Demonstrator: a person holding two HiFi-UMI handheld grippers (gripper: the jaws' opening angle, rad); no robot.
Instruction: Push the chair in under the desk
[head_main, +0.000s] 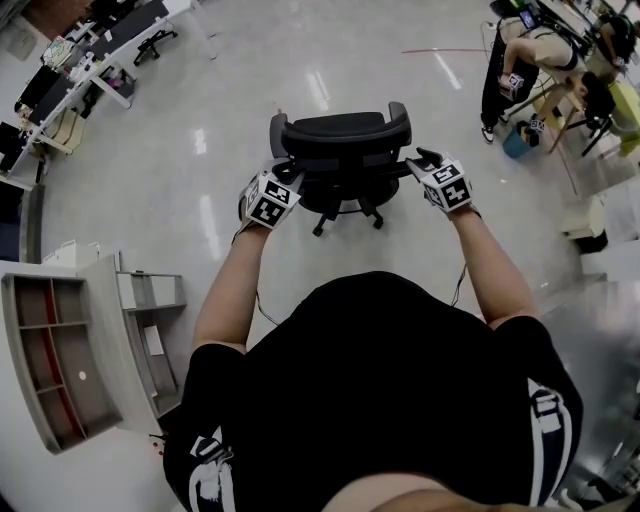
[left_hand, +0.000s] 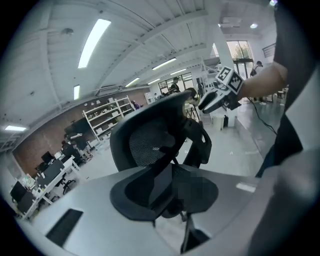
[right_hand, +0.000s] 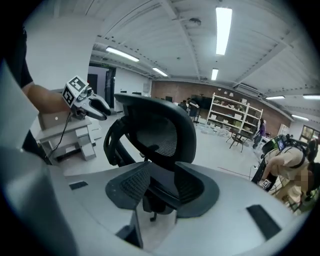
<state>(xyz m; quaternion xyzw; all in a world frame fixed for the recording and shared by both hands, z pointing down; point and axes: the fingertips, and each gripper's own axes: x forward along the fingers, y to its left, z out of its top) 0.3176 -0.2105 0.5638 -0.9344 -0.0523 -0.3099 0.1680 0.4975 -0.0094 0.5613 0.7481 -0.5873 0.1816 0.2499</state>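
Note:
A black mesh office chair (head_main: 345, 150) stands on the glossy floor in front of me, its backrest toward me. My left gripper (head_main: 287, 172) is at the backrest's left edge and my right gripper (head_main: 421, 158) at its right edge. In the left gripper view the chair's (left_hand: 150, 145) frame edge lies between the parted pads of the left gripper (left_hand: 170, 192). In the right gripper view the chair's (right_hand: 160, 132) edge crosses the gap of the right gripper (right_hand: 161, 186). Neither pair of pads presses on it. Each gripper shows in the other's view: the right one (left_hand: 204, 106), the left one (right_hand: 104, 112).
A white shelf unit (head_main: 60, 360) stands close on my left. Desks with chairs (head_main: 90, 60) line the far left. A person (head_main: 525, 60) bends over at the far right beside a small white unit (head_main: 585, 222). Open shelving (right_hand: 235, 117) lines the back wall.

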